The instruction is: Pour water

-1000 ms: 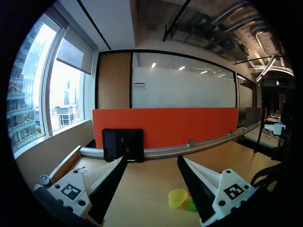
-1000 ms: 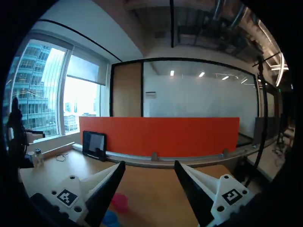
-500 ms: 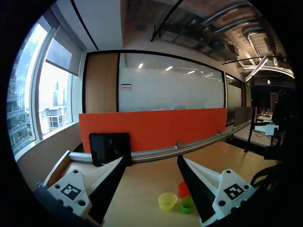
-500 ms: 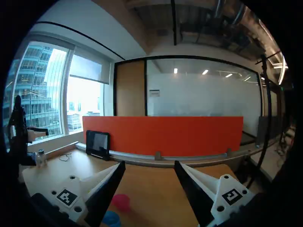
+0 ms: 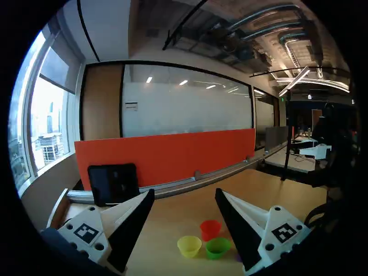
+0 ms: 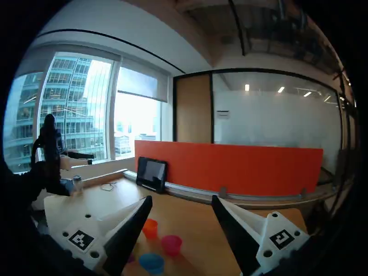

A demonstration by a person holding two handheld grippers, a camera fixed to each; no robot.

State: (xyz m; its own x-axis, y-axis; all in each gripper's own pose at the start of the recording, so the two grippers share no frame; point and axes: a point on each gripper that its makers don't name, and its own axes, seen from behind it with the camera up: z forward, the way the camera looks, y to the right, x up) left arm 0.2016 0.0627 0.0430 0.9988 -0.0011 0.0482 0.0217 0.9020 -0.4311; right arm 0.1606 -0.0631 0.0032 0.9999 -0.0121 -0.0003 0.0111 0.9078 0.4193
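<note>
My left gripper (image 5: 184, 191) is open over a wooden desk (image 5: 184, 214), nothing between its fingers. Low between them stand a yellow cup (image 5: 189, 246), a red cup (image 5: 210, 228) and a green cup (image 5: 217, 247), close together. My right gripper (image 6: 181, 198) is open too and holds nothing. Below it are an orange cup (image 6: 150, 228), a pink cup (image 6: 171, 244) and a blue cup (image 6: 152, 263). A small clear bottle (image 6: 77, 183) with a dark cap stands at the desk's far left, beside a dark hand-held shape (image 6: 48, 152).
An orange divider (image 5: 165, 158) runs along the desk's back edge, with a black tablet (image 5: 113, 184) leaning against it; the right gripper view has the same tablet (image 6: 152, 174). Large windows (image 6: 78, 129) fill the left wall. More desks (image 5: 303, 154) lie to the right.
The left gripper's view has swung right, bringing the red and green cups in beside the yellow one. The right gripper's view has swung left, and the orange, pink and blue cups now show fully.
</note>
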